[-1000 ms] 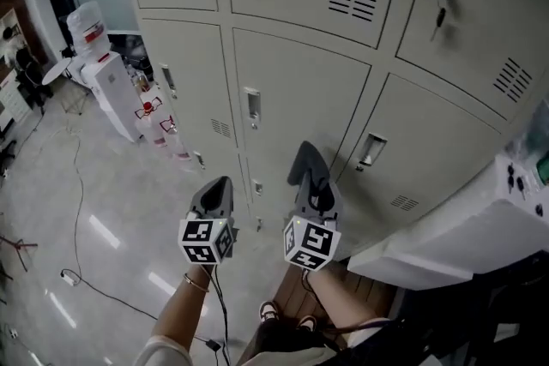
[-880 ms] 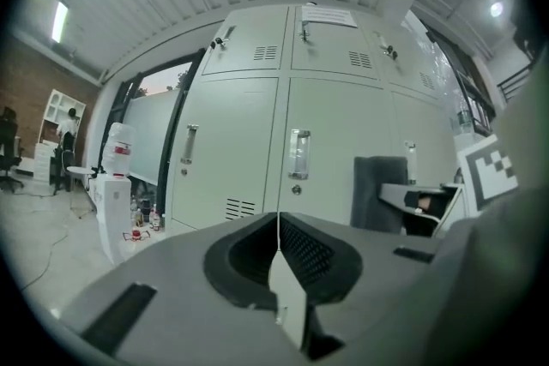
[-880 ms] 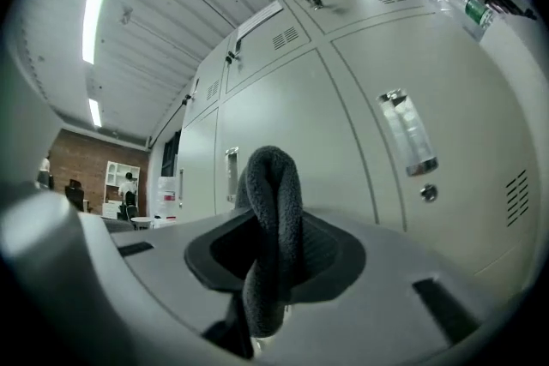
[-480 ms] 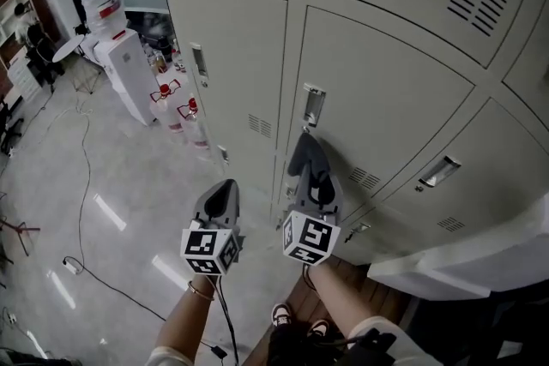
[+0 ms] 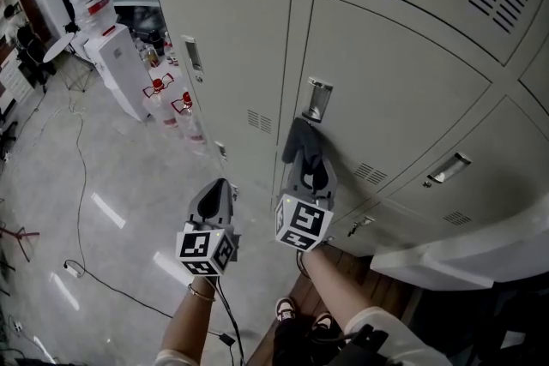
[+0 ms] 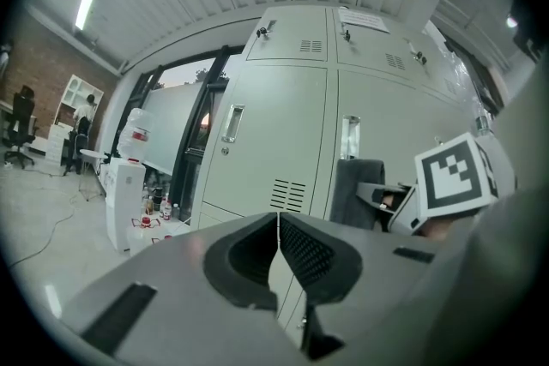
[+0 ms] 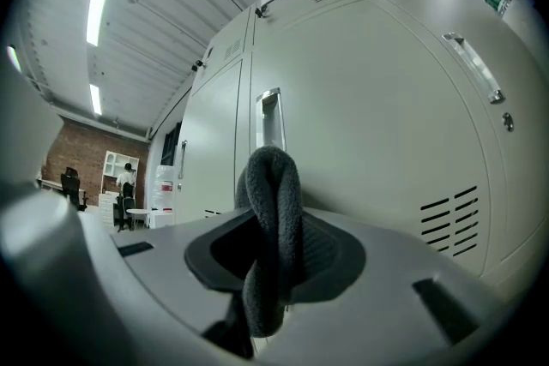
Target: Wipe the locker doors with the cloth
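Pale grey locker doors [image 5: 395, 81] fill the head view ahead of me. My right gripper [image 5: 310, 174] is shut on a dark grey cloth [image 5: 303, 147], whose folded top lies just below the recessed handle [image 5: 318, 100] of the middle door. In the right gripper view the cloth [image 7: 273, 201] bulges up between the jaws, with that door [image 7: 377, 124] and handle [image 7: 269, 117] close behind; whether it touches the door I cannot tell. My left gripper [image 5: 214, 195] hangs lower left, shut on nothing, its jaws [image 6: 278, 246] meeting; the cloth [image 6: 355, 193] shows at its right.
A white water dispenser [image 5: 110, 64] and red-capped bottles [image 5: 176, 114] stand on the floor at the left, beside the lockers. A cable [image 5: 94, 274] runs across the shiny floor. A white ledge [image 5: 467, 249] juts out at lower right. My shoes [image 5: 286, 309] are below.
The head view has dropped and closed in on the middle row of doors. My right gripper has carried the cloth up to just under the door handle. The left gripper has barely moved.
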`<state>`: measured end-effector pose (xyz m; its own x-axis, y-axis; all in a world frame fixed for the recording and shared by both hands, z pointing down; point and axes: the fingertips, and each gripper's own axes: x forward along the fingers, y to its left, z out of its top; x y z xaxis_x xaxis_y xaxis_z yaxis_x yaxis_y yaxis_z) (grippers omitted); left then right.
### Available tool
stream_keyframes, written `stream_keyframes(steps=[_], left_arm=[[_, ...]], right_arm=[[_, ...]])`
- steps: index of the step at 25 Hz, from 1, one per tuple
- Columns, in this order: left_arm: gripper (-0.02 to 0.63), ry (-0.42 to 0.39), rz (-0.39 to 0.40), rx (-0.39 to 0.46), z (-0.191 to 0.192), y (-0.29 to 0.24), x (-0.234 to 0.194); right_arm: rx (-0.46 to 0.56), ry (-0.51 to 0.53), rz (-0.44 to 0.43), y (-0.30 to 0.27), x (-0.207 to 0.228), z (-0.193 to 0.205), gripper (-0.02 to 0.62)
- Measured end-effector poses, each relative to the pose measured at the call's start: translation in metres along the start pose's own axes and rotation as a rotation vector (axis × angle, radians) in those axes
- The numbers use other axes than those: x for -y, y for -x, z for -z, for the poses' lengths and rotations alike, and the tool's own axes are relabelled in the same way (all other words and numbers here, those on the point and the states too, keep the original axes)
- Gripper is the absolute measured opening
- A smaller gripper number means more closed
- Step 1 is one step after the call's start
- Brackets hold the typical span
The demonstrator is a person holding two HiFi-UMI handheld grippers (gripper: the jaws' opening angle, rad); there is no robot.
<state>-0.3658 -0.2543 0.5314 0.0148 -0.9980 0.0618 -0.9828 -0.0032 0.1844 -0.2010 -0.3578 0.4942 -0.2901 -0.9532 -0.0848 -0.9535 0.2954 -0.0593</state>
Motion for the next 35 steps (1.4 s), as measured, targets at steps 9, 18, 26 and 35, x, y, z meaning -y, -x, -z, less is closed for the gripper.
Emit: stream_keyframes(steps=[9, 18, 26, 35], left_arm=[[0.011, 0.010, 0.003, -0.013, 0.004, -0.007, 0.011], [0.011, 0.005, 0.047, -0.047, 0.005, -0.013, 0.048], [0.011, -0.004, 0.098, -0.044, 0.008, -0.019, 0.087], [0.011, -0.003, 0.153, -0.054, 0.012, -0.021, 0.132]], right_arm=[[-0.002, 0.001, 0.027, 0.000, 0.019, 0.004, 0.084], [0.008, -0.035, 0.070, 0.021, 0.057, -0.003, 0.084], [0.029, -0.031, 0.103, 0.042, 0.097, -0.017, 0.086], [0.040, -0.011, 0.155, 0.068, 0.143, -0.031, 0.086]])
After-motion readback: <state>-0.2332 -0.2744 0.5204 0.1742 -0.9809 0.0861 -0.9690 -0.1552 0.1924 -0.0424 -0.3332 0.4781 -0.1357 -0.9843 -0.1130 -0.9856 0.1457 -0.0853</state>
